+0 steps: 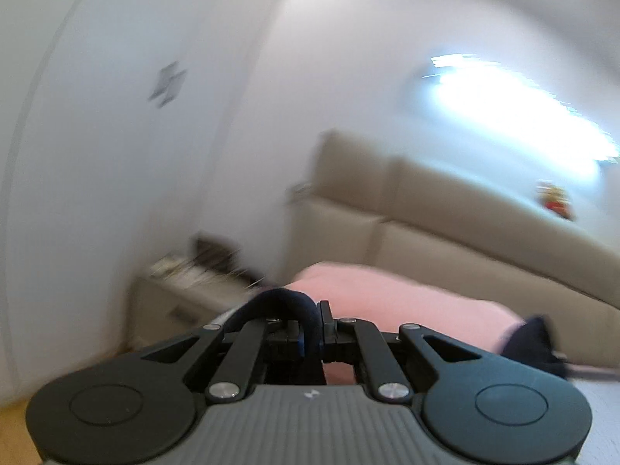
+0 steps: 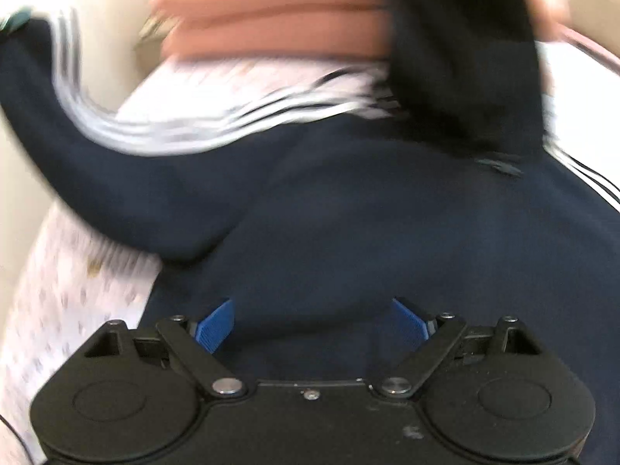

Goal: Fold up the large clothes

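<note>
A navy jacket (image 2: pixel 348 209) with white stripes along its sleeves lies spread on a white patterned sheet (image 2: pixel 77 290). My right gripper (image 2: pixel 313 321) hovers just over the jacket's body, tilted downward. It is open, its blue pads (image 2: pixel 215 323) wide apart and nothing pinched between them. One striped sleeve (image 2: pixel 77 124) is drawn up and away to the upper left. In the left wrist view my left gripper (image 1: pixel 319 325) points level and is shut on a loop of navy fabric (image 1: pixel 283 300). A dark fold of the garment (image 2: pixel 465 58), blurred, stands raised at the upper right.
A stack of folded pink cloth (image 2: pixel 271 7) lies beyond the jacket, also seen as pink cloth (image 1: pixel 387 290) in the left wrist view. Behind it stand a beige sofa (image 1: pixel 426 213), a low side table (image 1: pixel 186 283) by the white wall, and a small red and yellow toy (image 1: pixel 554 201).
</note>
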`<state>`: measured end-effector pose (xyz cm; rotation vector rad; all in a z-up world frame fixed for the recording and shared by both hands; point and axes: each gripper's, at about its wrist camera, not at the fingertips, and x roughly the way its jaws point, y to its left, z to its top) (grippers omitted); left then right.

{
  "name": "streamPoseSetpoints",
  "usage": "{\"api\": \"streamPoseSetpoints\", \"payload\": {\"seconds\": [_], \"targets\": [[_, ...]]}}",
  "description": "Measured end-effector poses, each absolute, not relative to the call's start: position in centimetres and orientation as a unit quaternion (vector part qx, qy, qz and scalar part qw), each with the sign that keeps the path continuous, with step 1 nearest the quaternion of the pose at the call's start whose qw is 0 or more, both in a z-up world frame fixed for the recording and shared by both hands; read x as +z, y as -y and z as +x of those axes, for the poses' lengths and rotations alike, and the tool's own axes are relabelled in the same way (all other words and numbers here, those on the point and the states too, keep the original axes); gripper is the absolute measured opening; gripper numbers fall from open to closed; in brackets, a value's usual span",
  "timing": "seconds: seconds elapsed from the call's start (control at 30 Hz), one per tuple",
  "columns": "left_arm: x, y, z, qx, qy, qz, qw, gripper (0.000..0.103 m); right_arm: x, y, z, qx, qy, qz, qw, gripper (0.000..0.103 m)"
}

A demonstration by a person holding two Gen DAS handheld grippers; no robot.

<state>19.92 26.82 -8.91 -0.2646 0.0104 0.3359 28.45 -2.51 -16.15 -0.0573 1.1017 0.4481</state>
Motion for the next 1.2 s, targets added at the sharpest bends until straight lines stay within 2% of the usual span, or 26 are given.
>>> {"api": "streamPoseSetpoints", "payload": {"seconds": [0.13, 0.23, 0.37, 0.43, 0.5, 0.53, 0.57, 0.63, 0.7, 0.8, 1.0, 1.03, 1.07, 1.1, 1.13, 1.17, 1.2], "targets": [[-7.1, -17.5, 22.1, 0.066, 0.010, -0.084, 0.994, 0.007, -14.6, 11.3, 29.3, 0.157, -0.508, 0.068, 0.844, 0.103], [-8.1, -10.0, 24.4, -0.015, -0.035, -0.054, 0.998, 0.008, -14.8, 16.9, 29.3, 0.126, -0.494, 0.108, 0.854, 0.103], [-14.1, -0.1, 27.8, -0.156, -0.235, -0.021, 0.959, 0.027, -17.7, 22.5, 30.1, 0.095, -0.529, 0.135, 0.833, 0.103], [-16.7, 2.4, 27.3, -0.196, -0.288, 0.005, 0.937, 0.032, -18.9, 24.3, 30.9, 0.091, -0.545, 0.133, 0.823, 0.103], [-17.5, 2.7, 25.5, -0.198, -0.300, 0.017, 0.933, 0.051, -19.1, 25.1, 31.8, 0.097, -0.541, 0.131, 0.825, 0.103], [-17.4, 2.1, 24.8, -0.196, -0.303, 0.012, 0.932, 0.074, -19.0, 24.8, 32.4, 0.108, -0.538, 0.129, 0.826, 0.103], [-17.2, 0.8, 24.8, -0.191, -0.312, 0.000, 0.931, 0.088, -18.8, 24.4, 33.1, 0.122, -0.531, 0.127, 0.829, 0.103], [-16.4, -2.4, 24.9, -0.168, -0.340, -0.034, 0.925, 0.087, -17.9, 22.5, 34.3, 0.154, -0.506, 0.114, 0.841, 0.103], [-15.5, -6.0, 26.5, -0.130, -0.374, -0.075, 0.915, 0.082, -16.9, 19.3, 35.5, 0.193, -0.479, 0.086, 0.852, 0.103], [-15.4, -12.8, 29.5, -0.058, -0.394, -0.118, 0.910, 0.082, -16.0, 12.3, 36.8, 0.249, -0.444, 0.036, 0.860, 0.103], [-20.0, -23.3, 36.4, 0.033, -0.424, -0.154, 0.892, 0.079, -18.9, 0.7, 39.8, 0.259, -0.458, -0.064, 0.848, 0.103], [-20.9, -24.1, 37.3, 0.033, -0.432, -0.159, 0.887, 0.072, -19.6, -0.8, 39.9, 0.256, -0.455, -0.091, 0.848, 0.103], [-21.5, -24.3, 37.9, 0.026, -0.439, -0.166, 0.883, 0.057, -20.4, -2.1, 40.1, 0.241, -0.451, -0.122, 0.851, 0.103], [-22.1, -24.4, 38.2, 0.012, -0.440, -0.172, 0.881, 0.052, -21.0, -2.8, 40.5, 0.225, -0.446, -0.140, 0.855, 0.102], [-22.3, -24.3, 38.4, 0.002, -0.425, -0.164, 0.890, 0.038, -21.5, -2.7, 40.9, 0.210, -0.443, -0.136, 0.861, 0.100], [-22.3, -23.9, 38.6, -0.002, -0.413, -0.145, 0.899, 0.021, -21.5, -2.0, 41.2, 0.195, -0.439, -0.107, 0.871, 0.084], [-22.2, -23.4, 38.8, 0.000, -0.404, -0.128, 0.906, 0.015, -21.2, -1.1, 41.3, 0.181, -0.432, -0.074, 0.880, 0.045]]}}
